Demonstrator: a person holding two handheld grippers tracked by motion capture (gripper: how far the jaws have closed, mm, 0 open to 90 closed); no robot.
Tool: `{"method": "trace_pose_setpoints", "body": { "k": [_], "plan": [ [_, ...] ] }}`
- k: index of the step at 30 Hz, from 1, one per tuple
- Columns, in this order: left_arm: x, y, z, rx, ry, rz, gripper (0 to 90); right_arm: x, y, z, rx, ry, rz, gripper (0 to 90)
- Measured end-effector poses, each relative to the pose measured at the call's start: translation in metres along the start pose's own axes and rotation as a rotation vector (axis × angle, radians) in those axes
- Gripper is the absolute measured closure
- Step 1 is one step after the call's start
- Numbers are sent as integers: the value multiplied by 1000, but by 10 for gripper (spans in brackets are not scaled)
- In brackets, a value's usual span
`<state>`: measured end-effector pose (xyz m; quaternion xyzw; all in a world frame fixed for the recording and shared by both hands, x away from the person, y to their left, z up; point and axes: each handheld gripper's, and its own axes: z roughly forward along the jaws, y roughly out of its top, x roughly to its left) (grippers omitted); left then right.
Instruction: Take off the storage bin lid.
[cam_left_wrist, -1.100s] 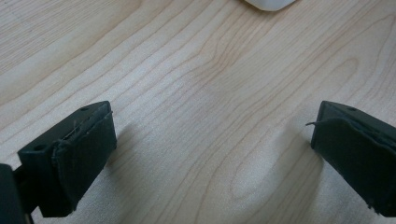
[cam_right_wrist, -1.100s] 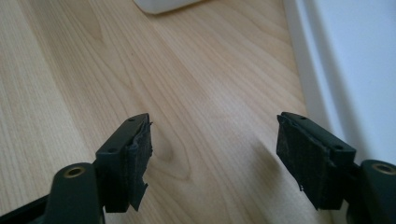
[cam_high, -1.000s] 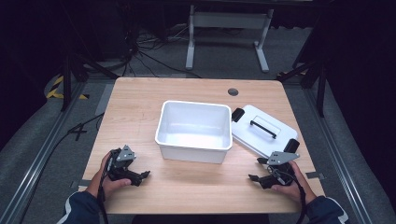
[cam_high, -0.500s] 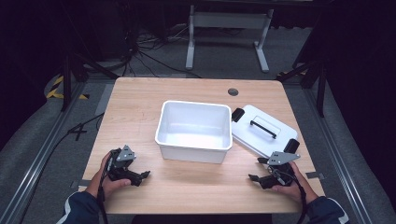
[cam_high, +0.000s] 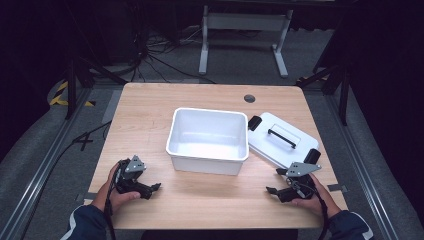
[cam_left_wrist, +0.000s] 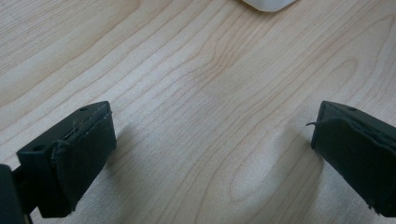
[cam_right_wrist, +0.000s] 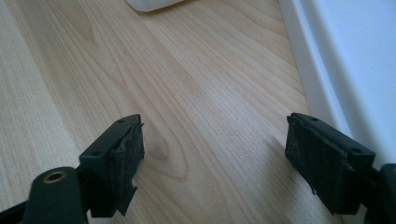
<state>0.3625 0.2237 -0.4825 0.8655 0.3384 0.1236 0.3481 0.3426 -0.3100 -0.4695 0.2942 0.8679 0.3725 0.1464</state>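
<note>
Wooden table (cam_high: 150, 105) carries a white bin (cam_high: 208, 140) mid-frame, lid (cam_high: 282, 139) right, both grippers' fingers (cam_left_wrist: 70, 154) spread empty near the lower corners.

High view: fixed above the person's side, facing forward and down, far enough to take in the whole table (cam_high: 150, 105) and the floor beyond. Left gripper view: low, close to the tabletop (cam_left_wrist: 210, 70), looking along its jaws. Right gripper view: same, low and close. All three share the wood surface and the white bin (cam_high: 207, 135).
</note>
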Motion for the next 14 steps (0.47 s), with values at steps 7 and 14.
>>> {"method": "trace_pose_setpoints", "body": {
  "k": [7, 14],
  "plan": [
    [0, 0, -1, 5, 7, 0, 5, 0, 0, 0, 0, -3, 1, 189],
    [-1, 0, -1, 8, 11, -9, 0, 0, 0, 0, 0, -3, 2, 189]
  ]
}}
